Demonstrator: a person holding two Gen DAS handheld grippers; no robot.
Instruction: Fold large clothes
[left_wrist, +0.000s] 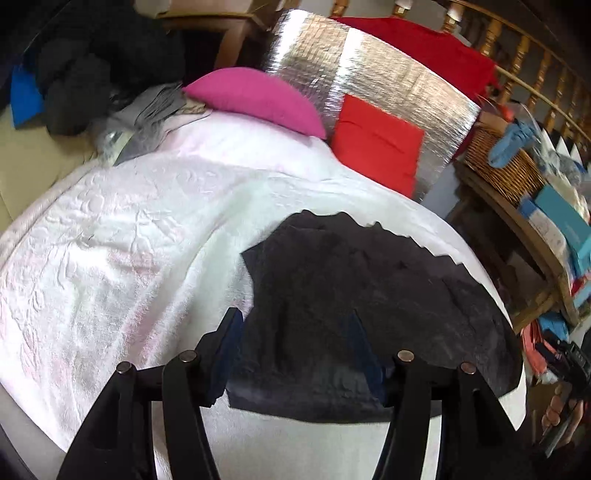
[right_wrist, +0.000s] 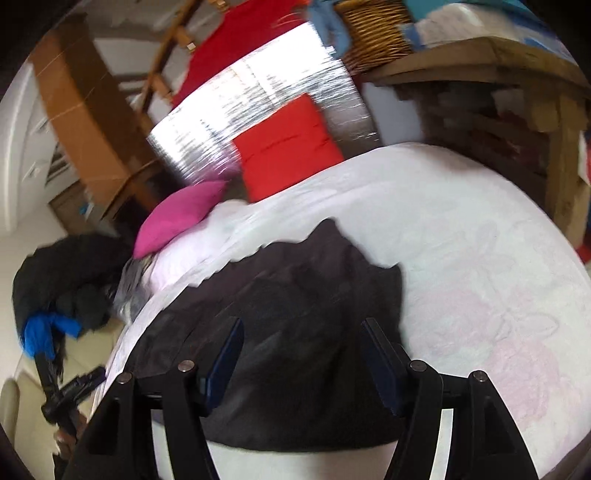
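Dark garment (left_wrist: 369, 314) lay flat-ish on the white quilted bedspread (left_wrist: 110, 266), toward the near edge of the bed, folded into a rough block with a ragged far edge. Left gripper (left_wrist: 295, 347) hung above its near side, jaws apart, nothing between them; right gripper (right_wrist: 303, 354) likewise over the same cloth, jaws apart and empty. No pad pressed on fabric in either view. Risks as judged: the top layer looked loosely laid and rumpled, so it could slide or spring open once left alone, spoiling the fold. The garment's near hem sat close to the bed's edge; a careless re-grasp or brush from a finger might drag it off. Both views were motion-blurred, so exact layer count could not be told, and pinching a single layer instead of the whole stack would unfold it. Pink cushion (left_wrist: 255, 99) and red cushion (left_wrist: 376, 144) lay well apart, no obstruction.
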